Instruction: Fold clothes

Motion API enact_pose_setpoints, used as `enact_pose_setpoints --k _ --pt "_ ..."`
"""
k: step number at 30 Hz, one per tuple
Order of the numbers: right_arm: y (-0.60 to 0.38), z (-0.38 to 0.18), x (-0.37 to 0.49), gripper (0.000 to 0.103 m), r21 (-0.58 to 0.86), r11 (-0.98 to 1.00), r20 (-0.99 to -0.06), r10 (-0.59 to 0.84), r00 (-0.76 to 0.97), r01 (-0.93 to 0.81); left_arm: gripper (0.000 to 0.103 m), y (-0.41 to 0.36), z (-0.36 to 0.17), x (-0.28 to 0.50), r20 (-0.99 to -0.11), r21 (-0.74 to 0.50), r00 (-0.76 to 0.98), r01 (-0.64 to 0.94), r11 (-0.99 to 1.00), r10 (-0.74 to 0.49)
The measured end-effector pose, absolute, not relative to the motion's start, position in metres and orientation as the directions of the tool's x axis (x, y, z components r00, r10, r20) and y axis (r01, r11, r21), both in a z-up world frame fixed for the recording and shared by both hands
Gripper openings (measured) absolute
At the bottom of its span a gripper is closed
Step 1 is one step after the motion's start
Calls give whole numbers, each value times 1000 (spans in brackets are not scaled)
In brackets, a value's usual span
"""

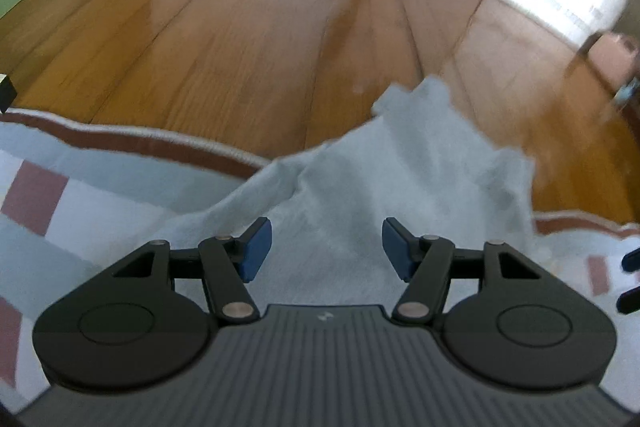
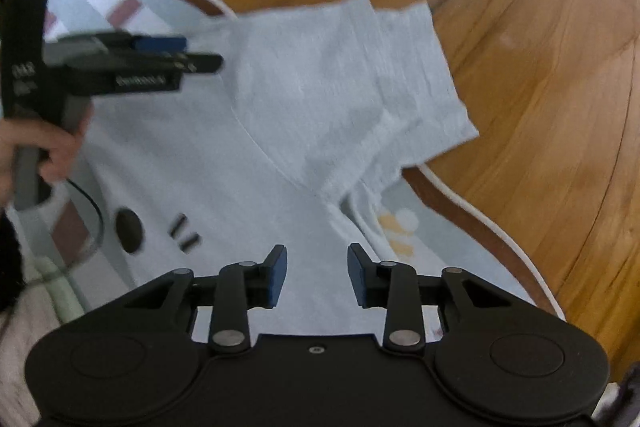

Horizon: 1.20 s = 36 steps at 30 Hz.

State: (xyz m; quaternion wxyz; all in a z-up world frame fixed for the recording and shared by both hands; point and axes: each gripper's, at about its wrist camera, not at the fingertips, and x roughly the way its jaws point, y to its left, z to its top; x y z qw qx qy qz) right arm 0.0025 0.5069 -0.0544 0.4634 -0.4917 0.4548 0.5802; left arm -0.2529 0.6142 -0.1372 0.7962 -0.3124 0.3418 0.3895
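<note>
Grey shirt (image 2: 304,115) lies half-folded on rug (image 2: 472,187); left gripper (image 1: 327,247) and right gripper (image 2: 317,275), jaws parted and empty, should pinch one layer only.

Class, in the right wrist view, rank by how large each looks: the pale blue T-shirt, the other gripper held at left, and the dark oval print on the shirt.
1. T-shirt
2. Left gripper, nearer the camera, so flattered
3. Oval print

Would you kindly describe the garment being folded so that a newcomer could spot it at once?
Find the wooden floor, then the patterned rug with a brown scalloped border. The pale blue-grey T-shirt lies on it, one sleeve reaching onto the floor; unlike the rug, it is plain apart from small dark marks.
</note>
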Motion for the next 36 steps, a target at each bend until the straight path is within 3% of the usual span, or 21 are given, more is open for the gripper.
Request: enact_pose_setpoints --k 10,14,19,21,22,23,30,34,35,36 --pt "538 -80 37 54 193 -80 -957 206 -206 -978 68 612 -142 -245 -744 -269 520 -808 524 420" --pt "547 -94 47 55 183 -53 -945 266 -190 -982 77 618 -149 -230 -728 -274 538 -796 540 424" --pt "562 -111 47 55 161 -64 -929 327 -173 -985 79 625 -167 -214 -743 -258 524 -798 545 415" --pt "565 -117 48 55 177 -36 -923 341 -179 -984 67 622 -167 -211 -739 -220 509 -801 557 440" --pt "566 -120 48 55 197 -22 -920 341 -193 -980 24 621 -166 -208 -742 -178 486 -808 562 463" --pt "567 -123 48 55 198 -17 -922 337 -193 -980 2 620 -165 -206 -742 -136 462 -813 566 485" --pt "571 -141 44 61 150 -100 -925 338 -175 -984 1 623 -156 -212 -703 -143 503 -792 593 502" --pt "569 -148 49 60 166 -118 -890 411 -200 -979 1 626 -159 -214 -695 -168 522 -787 594 495" --pt "568 -149 51 54 178 -126 -872 439 -216 -976 1 627 -160 -215 -693 -175 526 -786 593 493" --pt "566 -148 53 17 176 -136 -853 474 -220 -975 1 628 -161 -214 -692 -179 529 -786 592 492"
